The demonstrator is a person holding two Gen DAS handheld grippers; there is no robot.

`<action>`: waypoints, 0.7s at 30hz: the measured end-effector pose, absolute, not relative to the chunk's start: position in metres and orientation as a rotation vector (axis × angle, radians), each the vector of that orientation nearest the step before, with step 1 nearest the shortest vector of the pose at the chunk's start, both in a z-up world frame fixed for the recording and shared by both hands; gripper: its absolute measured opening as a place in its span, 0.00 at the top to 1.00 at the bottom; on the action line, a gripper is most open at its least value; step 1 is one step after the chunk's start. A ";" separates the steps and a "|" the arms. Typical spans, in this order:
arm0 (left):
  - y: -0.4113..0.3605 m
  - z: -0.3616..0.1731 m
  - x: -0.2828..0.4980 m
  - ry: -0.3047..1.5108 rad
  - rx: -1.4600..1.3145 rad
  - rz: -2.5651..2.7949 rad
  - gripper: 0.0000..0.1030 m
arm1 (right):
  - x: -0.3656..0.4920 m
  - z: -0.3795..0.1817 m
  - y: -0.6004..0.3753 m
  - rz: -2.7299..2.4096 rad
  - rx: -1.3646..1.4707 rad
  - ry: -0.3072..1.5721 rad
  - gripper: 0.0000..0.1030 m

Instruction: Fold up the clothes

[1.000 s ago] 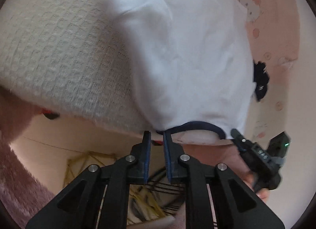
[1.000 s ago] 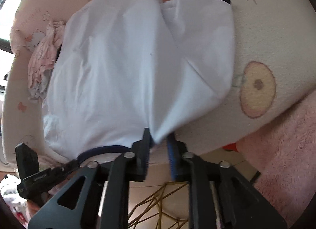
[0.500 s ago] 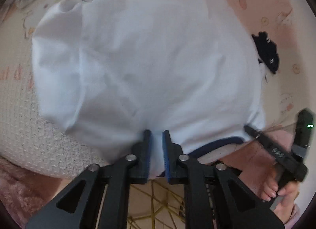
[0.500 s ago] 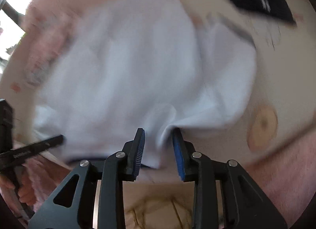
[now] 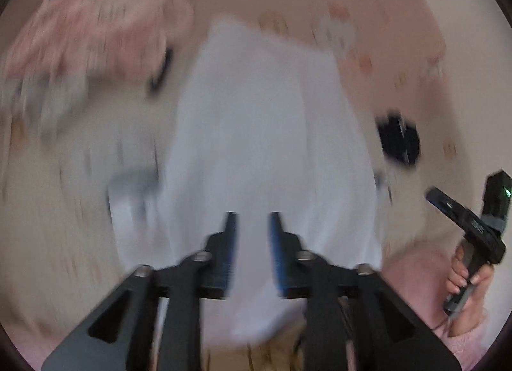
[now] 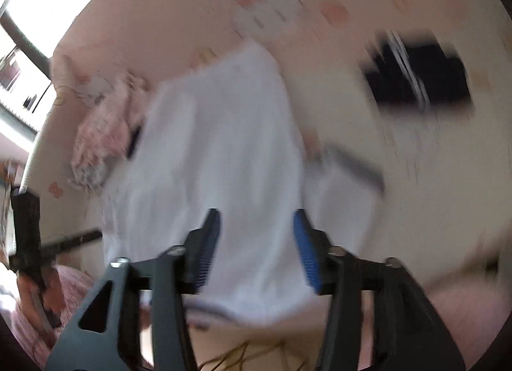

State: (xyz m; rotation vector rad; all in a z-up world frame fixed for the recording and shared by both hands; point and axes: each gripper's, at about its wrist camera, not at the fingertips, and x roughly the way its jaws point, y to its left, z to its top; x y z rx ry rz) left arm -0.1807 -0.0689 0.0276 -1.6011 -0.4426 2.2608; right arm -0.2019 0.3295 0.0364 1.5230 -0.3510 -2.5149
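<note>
A crumpled pink garment is lying at the far left of the pale printed bedcover, its edge just beside the white shirt, which is spreading flat down the middle of the bed. A dark folded item is sitting to the right, apart from the shirt. Everything is blurring with motion. The left gripper is hovering above the shirt's near end with its 2 fingers spread and nothing between them. In the right wrist view, the shirt is lying ahead of and beneath the right gripper, whose 2 fingers are parted wide and empty. The dark item is resting at upper right.
</note>
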 end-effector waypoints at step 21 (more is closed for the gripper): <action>0.023 0.006 -0.355 -0.053 -1.398 2.211 0.97 | -0.411 -0.055 0.295 -2.371 1.552 -0.236 0.92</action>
